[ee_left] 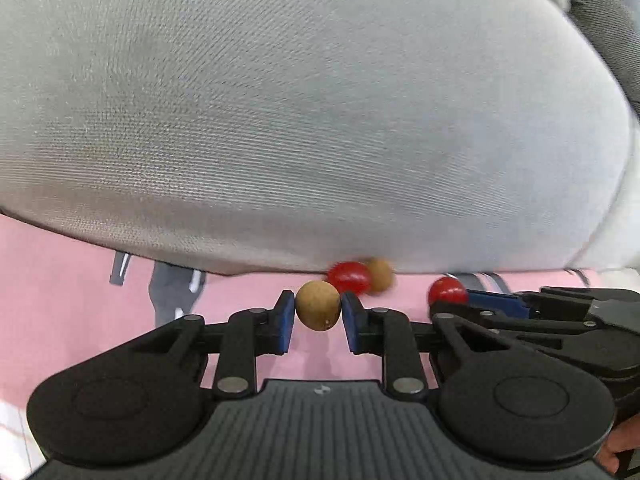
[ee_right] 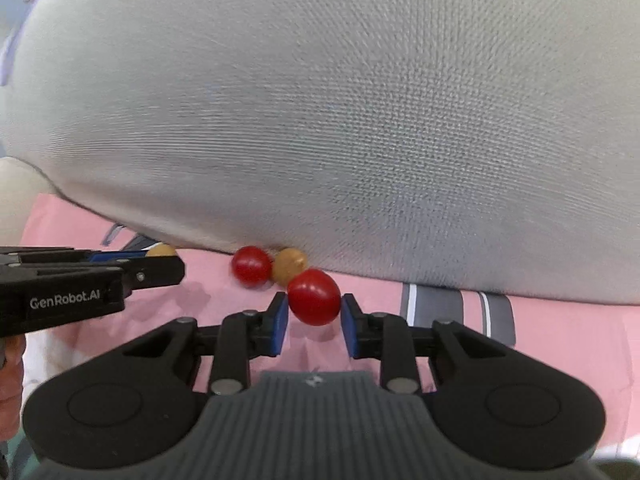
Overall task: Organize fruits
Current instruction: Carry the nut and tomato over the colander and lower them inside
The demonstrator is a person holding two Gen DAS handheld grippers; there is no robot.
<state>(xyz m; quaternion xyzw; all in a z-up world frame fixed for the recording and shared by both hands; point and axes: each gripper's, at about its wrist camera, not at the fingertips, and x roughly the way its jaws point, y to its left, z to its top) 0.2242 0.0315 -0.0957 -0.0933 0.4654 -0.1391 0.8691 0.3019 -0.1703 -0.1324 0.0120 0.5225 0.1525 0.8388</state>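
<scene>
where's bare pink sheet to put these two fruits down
Bare pink sheet lies right of the grey stripes, below the grey cushion. More lies left of the left tongs, toward the dark print. It is crowded at the cushion's edge, where a loose tomato and brown fruit sit between both tongs.

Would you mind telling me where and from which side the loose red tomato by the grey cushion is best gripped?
Grip the loose red tomato across its short middle, coming from above and from the open pink cloth side. The grey cushion bulges over it behind, and a brown fruit sits against one side, so one finger must probably slip between them.
</scene>
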